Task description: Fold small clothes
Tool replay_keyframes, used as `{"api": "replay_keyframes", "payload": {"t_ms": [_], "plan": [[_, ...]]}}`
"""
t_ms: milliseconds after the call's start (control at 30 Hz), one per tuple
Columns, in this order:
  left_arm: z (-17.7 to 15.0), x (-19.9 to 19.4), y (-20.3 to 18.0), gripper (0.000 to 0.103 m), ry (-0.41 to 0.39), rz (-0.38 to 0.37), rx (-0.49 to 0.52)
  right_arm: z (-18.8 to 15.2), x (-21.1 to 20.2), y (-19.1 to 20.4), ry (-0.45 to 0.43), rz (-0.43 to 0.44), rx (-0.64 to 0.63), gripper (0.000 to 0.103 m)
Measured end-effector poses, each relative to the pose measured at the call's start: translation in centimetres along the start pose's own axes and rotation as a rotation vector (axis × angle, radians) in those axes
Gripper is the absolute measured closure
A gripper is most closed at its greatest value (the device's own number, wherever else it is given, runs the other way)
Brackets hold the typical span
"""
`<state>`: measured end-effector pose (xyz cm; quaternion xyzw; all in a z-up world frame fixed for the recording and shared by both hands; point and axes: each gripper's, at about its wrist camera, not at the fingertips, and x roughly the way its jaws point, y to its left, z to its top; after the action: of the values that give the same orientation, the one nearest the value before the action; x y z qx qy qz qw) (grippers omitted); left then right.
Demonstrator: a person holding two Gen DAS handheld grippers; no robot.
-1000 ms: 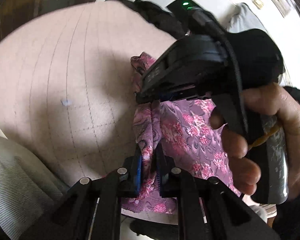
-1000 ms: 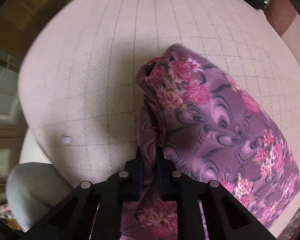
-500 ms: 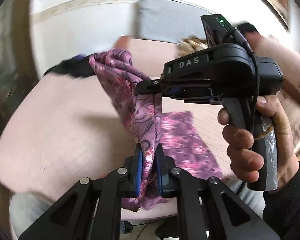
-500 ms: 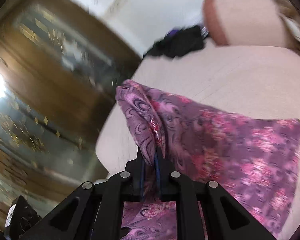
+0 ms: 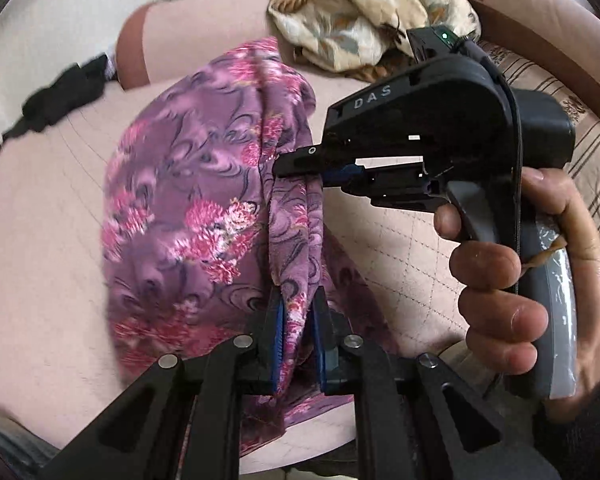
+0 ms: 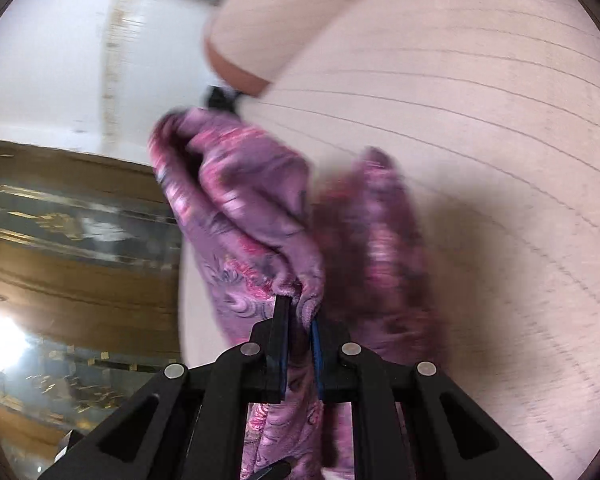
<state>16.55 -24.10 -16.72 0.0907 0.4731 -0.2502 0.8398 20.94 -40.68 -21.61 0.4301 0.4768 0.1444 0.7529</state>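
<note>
A purple cloth with pink flowers hangs over the pink quilted cushion. My left gripper is shut on one bunched edge of the cloth. My right gripper shows in the left wrist view, held by a hand, shut on the same cloth a short way ahead. In the right wrist view the right gripper is shut on a fold of the cloth, which is blurred and billows out to both sides.
A beige patterned cloth lies bunched at the back of the cushion. A black garment lies at the far left. A striped fabric covers the right side. A wooden cabinet with glass stands off the cushion's edge.
Both grippers have lifted the purple cloth off the cushion and swung it forward toward the back of the seat. Both stay shut on it.
</note>
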Motion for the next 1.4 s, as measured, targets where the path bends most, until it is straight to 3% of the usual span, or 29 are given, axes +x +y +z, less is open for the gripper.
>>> {"api": "replay_keyframes", "payload": {"t_ms": [67,167,233,267,333,400,500,567,600,633,667,700,733,800,867,933,1033,1067,1100,1133,1200,1300,1400], "plan": [[-0.2,1.2,-0.2,0.089,0.011,-0.022,-0.008,0.0,0.6,-0.9,0.014,-0.040,0.033,0.093],[-1.1,2.3,-0.7,0.073,0.045,-0.094,-0.014,0.2,1.2,-2.3,0.035,-0.132,0.092,0.086],[-1.9,1.9,-0.3,0.063,0.056,-0.131,-0.018,0.2,0.9,-2.7,0.031,-0.186,0.109,0.065],[-2.0,1.2,0.1,0.059,0.052,-0.157,-0.027,0.2,0.3,-2.8,0.019,-0.201,0.111,0.060],[-1.6,0.0,1.7,0.049,0.035,-0.183,-0.067,-0.1,-1.5,-2.5,-0.049,-0.217,0.109,0.035],[-1.4,-1.5,4.3,0.035,0.004,-0.169,-0.143,-0.3,-3.0,-2.4,-0.097,-0.220,0.094,0.029],[-1.2,-2.4,7.8,0.034,-0.020,-0.038,-0.212,-1.6,-3.2,-1.2,-0.074,-0.171,0.048,0.029],[-1.4,-1.9,9.6,0.034,0.001,0.000,-0.242,-2.7,-2.7,0.5,-0.045,-0.146,-0.011,0.030],[-1.6,-1.5,10.1,0.034,0.009,0.025,-0.236,-3.2,-2.4,1.5,-0.033,-0.153,-0.051,0.035],[-1.9,-1.3,10.3,0.034,0.008,0.046,-0.230,-4.0,-1.8,2.2,-0.021,-0.179,-0.088,0.048],[-2.5,-0.7,10.3,0.034,0.017,0.067,-0.224,-4.9,-1.3,2.8,-0.003,-0.238,-0.122,0.059],[-2.9,-0.1,10.6,0.034,0.042,0.084,-0.220,-5.5,-0.7,3.0,0.010,-0.321,-0.144,0.080],[-3.4,0.6,11.0,0.034,0.070,0.085,-0.225,-5.4,-0.6,2.6,0.017,-0.381,-0.150,0.088],[-4.5,1.8,11.5,0.034,0.110,0.100,-0.232,-5.9,0.1,1.8,0.027,-0.525,-0.127,0.089],[-5.7,2.3,12.0,0.033,0.140,0.102,-0.264,-6.1,-0.1,1.3,0.022,-0.609,-0.110,0.089],[-6.4,1.9,13.0,0.033,0.141,0.051,-0.320,-6.3,0.0,1.2,0.035,-0.652,-0.104,0.088],[-6.1,0.2,14.2,0.034,0.123,-0.010,-0.353,-6.1,-0.4,1.9,0.015,-0.638,-0.111,0.088],[-5.6,-0.8,14.8,0.034,0.093,-0.031,-0.370,-6.1,-1.4,2.8,-0.038,-0.606,-0.128,0.082],[-5.0,-1.5,15.4,0.033,0.071,-0.044,-0.387,-5.8,-2.4,3.9,-0.086,-0.579,-0.145,0.058],[-4.0,-2.1,16.2,0.033,0.049,-0.058,-0.407,-5.6,-3.3,4.7,-0.124,-0.549,-0.159,0.026],[-2.2,-2.4,17.4,0.024,0.023,-0.074,-0.439,-4.0,-5.3,6.8,-0.201,-0.443,-0.195,0.006],[1.1,-1.0,19.4,0.022,0.011,-0.101,-0.491,0.0,-5.2,8.5,-0.164,-0.319,-0.217,0.006],[3.7,2.1,21.5,0.022,0.031,-0.138,-0.547,3.8,-3.9,6.5,-0.144,-0.219,-0.197,0.007]]}}
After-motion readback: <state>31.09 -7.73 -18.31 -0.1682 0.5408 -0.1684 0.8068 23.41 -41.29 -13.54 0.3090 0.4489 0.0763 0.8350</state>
